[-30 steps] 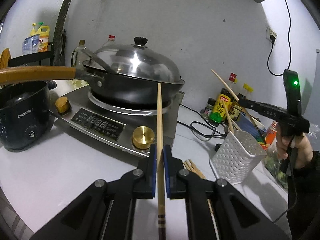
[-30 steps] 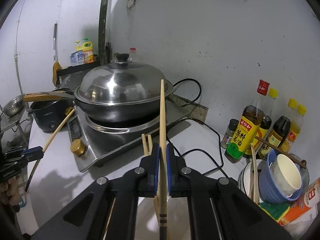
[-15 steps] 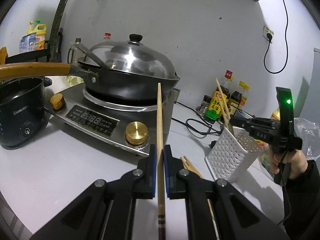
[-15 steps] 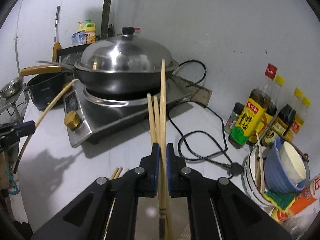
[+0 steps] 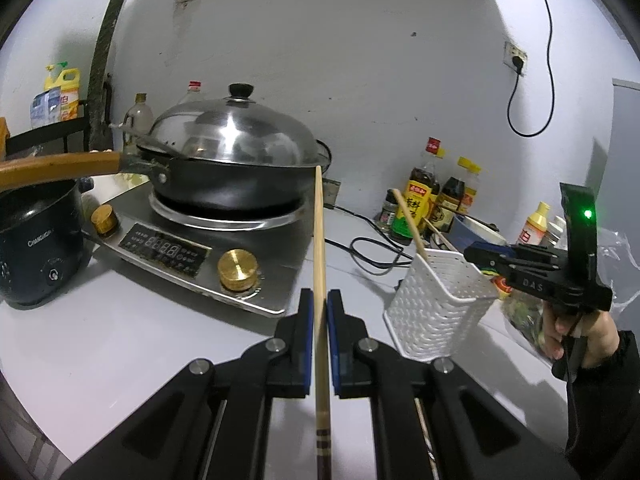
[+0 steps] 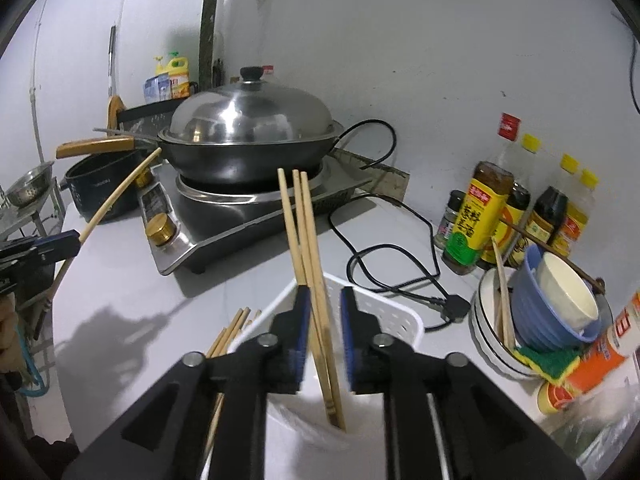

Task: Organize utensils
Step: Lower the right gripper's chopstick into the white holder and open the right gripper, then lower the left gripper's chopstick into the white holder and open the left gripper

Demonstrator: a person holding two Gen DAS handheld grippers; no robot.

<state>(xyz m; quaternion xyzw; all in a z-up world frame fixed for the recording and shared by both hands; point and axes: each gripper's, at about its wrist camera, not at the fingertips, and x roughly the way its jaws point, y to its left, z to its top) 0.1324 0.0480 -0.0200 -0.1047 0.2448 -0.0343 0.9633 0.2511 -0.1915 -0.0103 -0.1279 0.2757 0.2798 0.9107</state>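
My left gripper (image 5: 319,308) is shut on a single wooden chopstick (image 5: 319,232) that points away over the counter. My right gripper (image 6: 325,312) is open, directly above the white perforated utensil holder (image 6: 400,316). Three chopsticks (image 6: 306,240) stand in the holder between its jaws, apart from the pads. In the left wrist view the holder (image 5: 436,300) stands to the right with chopsticks (image 5: 408,216) sticking up, and the right gripper (image 5: 532,272) hovers over it. Loose chopsticks (image 6: 230,330) lie on the counter left of the holder.
An induction cooker (image 5: 192,248) with a lidded wok (image 5: 228,160) sits at the back left, a black pot (image 5: 36,240) beside it. Sauce bottles (image 6: 484,216), stacked bowls (image 6: 548,312) and a power cord (image 6: 392,268) crowd the right side.
My right gripper moved over the holder and opened, letting its chopstick drop in with the others. My left gripper stayed shut on its chopstick and drifted slightly left and back.
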